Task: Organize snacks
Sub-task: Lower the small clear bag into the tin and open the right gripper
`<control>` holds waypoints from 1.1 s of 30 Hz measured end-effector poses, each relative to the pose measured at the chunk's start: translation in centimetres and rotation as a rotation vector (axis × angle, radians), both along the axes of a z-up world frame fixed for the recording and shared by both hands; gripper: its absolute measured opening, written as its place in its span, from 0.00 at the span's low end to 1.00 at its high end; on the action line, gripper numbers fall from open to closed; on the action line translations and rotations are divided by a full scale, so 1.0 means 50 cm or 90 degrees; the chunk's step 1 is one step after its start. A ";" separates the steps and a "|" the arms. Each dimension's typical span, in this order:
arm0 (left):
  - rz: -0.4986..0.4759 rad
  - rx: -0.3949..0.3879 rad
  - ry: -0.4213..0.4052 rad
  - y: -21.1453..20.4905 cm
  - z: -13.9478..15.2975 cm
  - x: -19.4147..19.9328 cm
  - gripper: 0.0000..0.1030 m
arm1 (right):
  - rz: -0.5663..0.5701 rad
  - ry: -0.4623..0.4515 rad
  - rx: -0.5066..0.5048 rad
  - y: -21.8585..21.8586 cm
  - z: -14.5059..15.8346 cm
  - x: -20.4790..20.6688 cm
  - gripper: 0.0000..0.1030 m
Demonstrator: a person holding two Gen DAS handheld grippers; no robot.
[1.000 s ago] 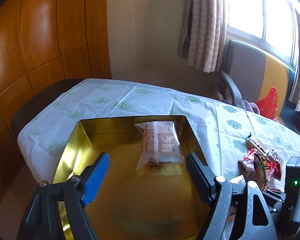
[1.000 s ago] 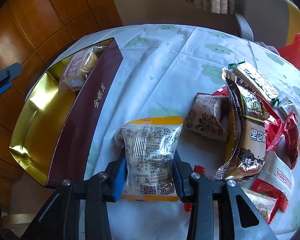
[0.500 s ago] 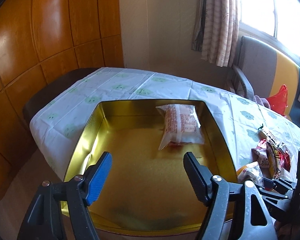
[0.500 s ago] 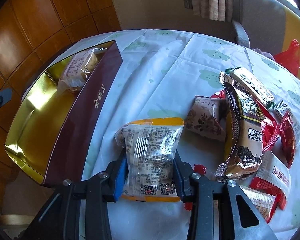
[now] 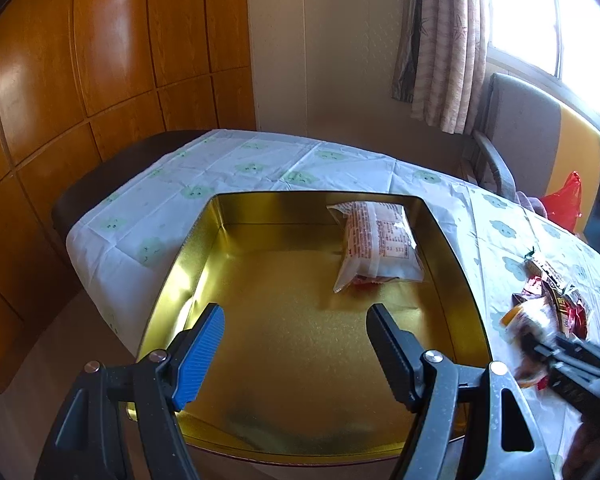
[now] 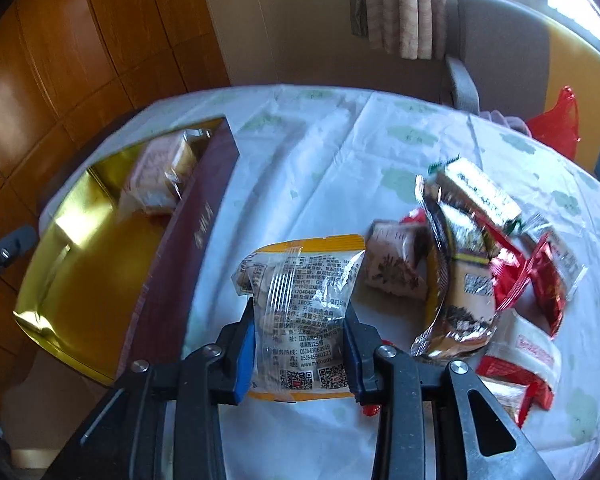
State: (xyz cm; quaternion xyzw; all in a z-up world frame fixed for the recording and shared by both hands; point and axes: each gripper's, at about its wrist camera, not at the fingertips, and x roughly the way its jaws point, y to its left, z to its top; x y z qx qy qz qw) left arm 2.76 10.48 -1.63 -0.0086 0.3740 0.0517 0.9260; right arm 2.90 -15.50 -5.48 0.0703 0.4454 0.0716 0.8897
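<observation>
The right gripper (image 6: 298,334) is clamped on a clear snack packet (image 6: 300,308) above the tablecloth (image 6: 320,152), beside the gold tin (image 6: 80,280). The packet looks light, crinkly and slippery, best pinched across its middle. The left gripper (image 5: 296,338) hangs open over the tin.

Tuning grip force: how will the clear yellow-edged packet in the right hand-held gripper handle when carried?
Probably floppy: the packet sticks out well beyond the right hand-held gripper, and its film is crinkled. The glossy film may be slippery. It looks light, and the contents may crush if squeezed harder.
</observation>
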 end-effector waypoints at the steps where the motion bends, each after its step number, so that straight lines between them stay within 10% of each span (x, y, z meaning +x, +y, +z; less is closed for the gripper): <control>1: 0.002 0.000 -0.002 0.002 0.001 0.000 0.73 | 0.001 -0.013 0.004 0.002 0.017 -0.001 0.36; 11: 0.030 -0.001 -0.006 0.034 0.001 0.001 0.73 | 0.116 -0.052 0.050 0.121 0.116 0.018 0.36; 33: 0.030 0.010 -0.015 0.040 0.003 -0.002 0.72 | 0.138 -0.024 -0.007 0.208 0.052 0.082 0.43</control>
